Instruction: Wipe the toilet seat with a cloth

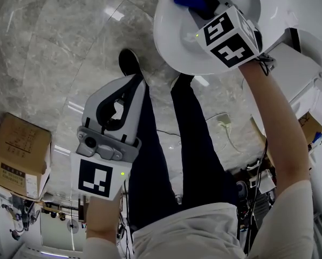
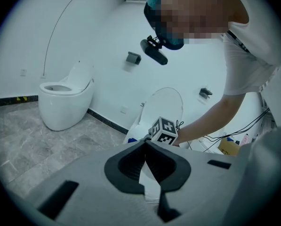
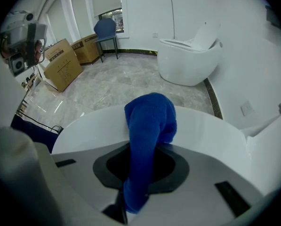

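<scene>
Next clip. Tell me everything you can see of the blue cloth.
The blue cloth is plain deep blue with a soft, fuzzy, towel-like look. It is bunched into a thick fold and clamped between the jaws of the right gripper. One end bulges out ahead of the jaws and appears to rest on the white toilet seat, while the other trails back through the gripper. The head view shows only a small blue lump past the gripper.

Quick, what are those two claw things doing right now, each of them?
Left gripper: jaws closed, holding nothing.
Right gripper: jaws closed on the blue cloth, against the toilet seat.
</scene>
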A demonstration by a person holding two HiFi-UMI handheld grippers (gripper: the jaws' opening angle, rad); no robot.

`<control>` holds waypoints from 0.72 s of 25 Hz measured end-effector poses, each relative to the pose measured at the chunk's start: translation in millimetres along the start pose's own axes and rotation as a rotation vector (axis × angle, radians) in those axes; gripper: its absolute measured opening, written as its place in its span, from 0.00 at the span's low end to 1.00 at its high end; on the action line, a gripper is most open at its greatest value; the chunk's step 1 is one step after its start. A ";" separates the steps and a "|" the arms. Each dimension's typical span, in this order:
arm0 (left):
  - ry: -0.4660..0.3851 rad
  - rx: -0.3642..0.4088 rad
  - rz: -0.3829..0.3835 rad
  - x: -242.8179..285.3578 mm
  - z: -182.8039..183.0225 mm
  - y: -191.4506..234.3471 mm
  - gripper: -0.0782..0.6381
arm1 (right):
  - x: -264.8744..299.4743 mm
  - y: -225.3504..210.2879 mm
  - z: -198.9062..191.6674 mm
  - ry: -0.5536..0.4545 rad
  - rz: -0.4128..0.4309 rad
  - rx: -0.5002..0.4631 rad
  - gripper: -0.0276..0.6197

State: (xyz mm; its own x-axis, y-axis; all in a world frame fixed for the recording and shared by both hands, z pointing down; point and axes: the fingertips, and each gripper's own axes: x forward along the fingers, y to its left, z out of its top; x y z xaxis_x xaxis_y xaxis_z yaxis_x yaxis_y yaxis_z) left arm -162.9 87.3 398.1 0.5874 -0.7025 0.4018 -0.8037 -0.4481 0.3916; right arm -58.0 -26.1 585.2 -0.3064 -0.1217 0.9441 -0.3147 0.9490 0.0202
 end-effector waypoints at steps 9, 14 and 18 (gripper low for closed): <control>-0.012 0.001 0.010 -3.3 3.4 4.0 0.12 | -1.3 11.6 0.7 0.007 0.031 -0.023 0.13; 0.007 0.010 -0.004 -3.7 0.9 2.7 0.12 | -2.0 16.0 0.7 0.004 0.042 -0.025 0.13; 0.001 0.010 -0.004 -0.7 2.6 1.6 0.12 | -3.5 17.3 0.1 0.003 0.058 -0.025 0.13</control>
State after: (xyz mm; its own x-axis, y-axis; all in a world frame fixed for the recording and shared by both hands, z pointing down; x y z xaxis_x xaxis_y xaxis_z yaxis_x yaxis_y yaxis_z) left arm -164.9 85.6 396.3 0.5906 -0.7001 0.4013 -0.8023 -0.4562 0.3849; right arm -62.4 -9.3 582.2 -0.3206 -0.0659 0.9449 -0.2743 0.9613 -0.0261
